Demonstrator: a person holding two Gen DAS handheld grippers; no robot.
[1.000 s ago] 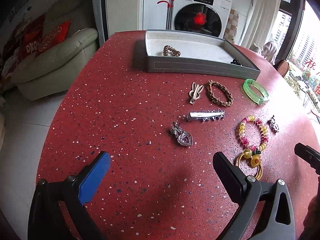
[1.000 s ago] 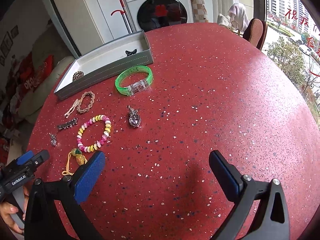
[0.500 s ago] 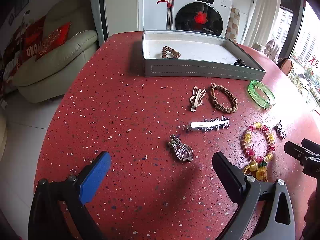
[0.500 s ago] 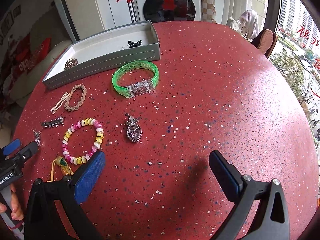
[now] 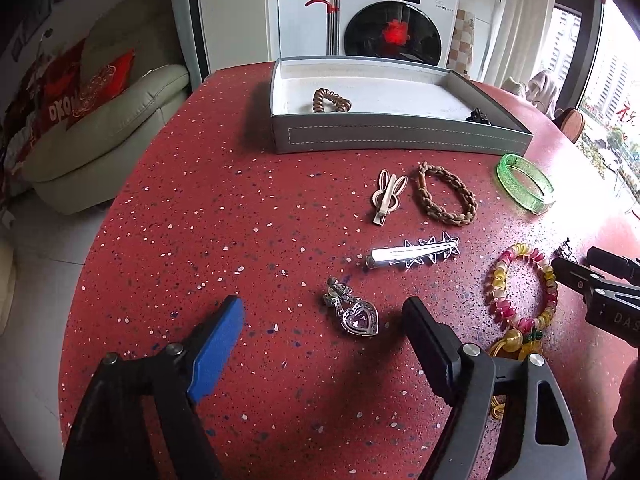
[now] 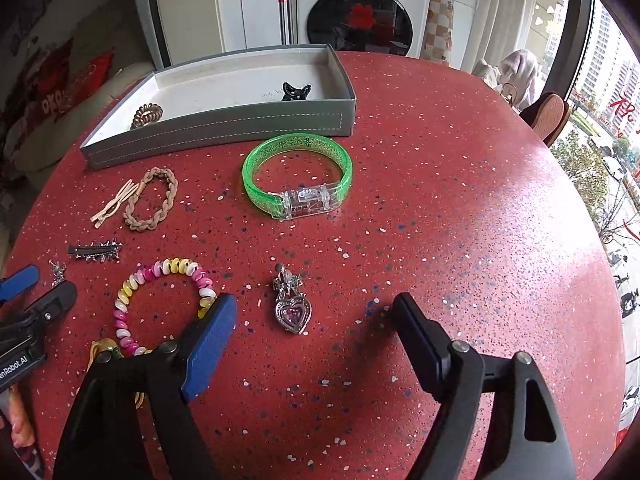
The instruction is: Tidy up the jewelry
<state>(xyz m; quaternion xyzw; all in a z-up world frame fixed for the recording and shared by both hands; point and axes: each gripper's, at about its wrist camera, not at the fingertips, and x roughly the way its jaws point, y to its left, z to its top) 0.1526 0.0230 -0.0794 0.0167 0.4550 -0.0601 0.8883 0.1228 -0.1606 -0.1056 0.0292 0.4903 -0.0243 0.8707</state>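
Two silver heart pendants lie on the red speckled table. One pendant (image 5: 356,316) sits between the fingertips of my left gripper (image 5: 324,332), whose jaws are closing without touching it. The other pendant (image 6: 292,308) lies between the blue and black fingers of my right gripper (image 6: 316,320), also closing and clear of it. A grey tray (image 5: 400,140) at the back holds a brown coil hair tie (image 5: 330,101) and a black clip (image 5: 478,115).
Loose on the table are a rabbit hair clip (image 5: 386,196), a braided brown bracelet (image 5: 446,198), a star clip (image 5: 412,254), a green bangle (image 6: 296,176) and a pink-yellow beaded bracelet (image 6: 160,292). A sofa, a washing machine and a window stand beyond the table.
Both grippers have come lower and closer to their heart pendants, and both pairs of jaws have narrowed. The right view has rolled and shifted left across the table.
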